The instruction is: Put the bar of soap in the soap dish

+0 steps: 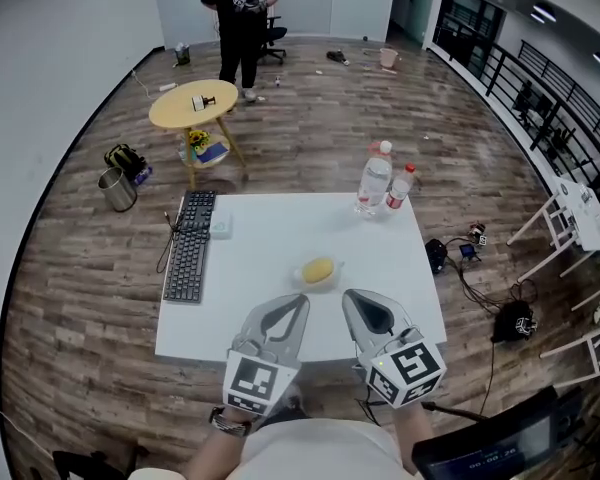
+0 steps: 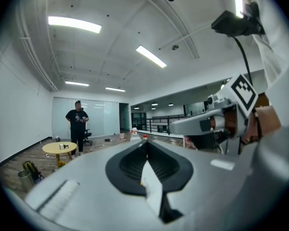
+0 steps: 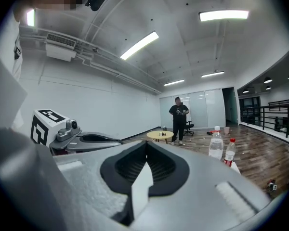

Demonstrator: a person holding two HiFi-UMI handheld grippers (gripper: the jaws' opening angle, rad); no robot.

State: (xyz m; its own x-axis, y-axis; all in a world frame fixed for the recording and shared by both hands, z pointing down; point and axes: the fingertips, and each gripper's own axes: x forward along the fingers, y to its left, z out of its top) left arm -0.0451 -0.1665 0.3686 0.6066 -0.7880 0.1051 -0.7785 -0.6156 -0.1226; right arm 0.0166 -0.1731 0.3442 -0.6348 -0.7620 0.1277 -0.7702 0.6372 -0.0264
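Left gripper (image 1: 303, 300) (image 2: 145, 143): jaws fully closed, pads together, nothing between them. Right gripper (image 1: 348, 296) (image 3: 146, 144): jaws fully closed, nothing held. Both grippers are side by side above the near edge of the white table (image 1: 270, 230), tips pointing away from the person. The yellow bar of soap (image 1: 318, 268) lies in the soap dish (image 1: 330, 280), near the middle of the table, just beyond both gripper tips and apart from them. Two bottles (image 1: 375, 180) stand at the far right edge; a keyboard (image 1: 187, 264) lies along the left edge.
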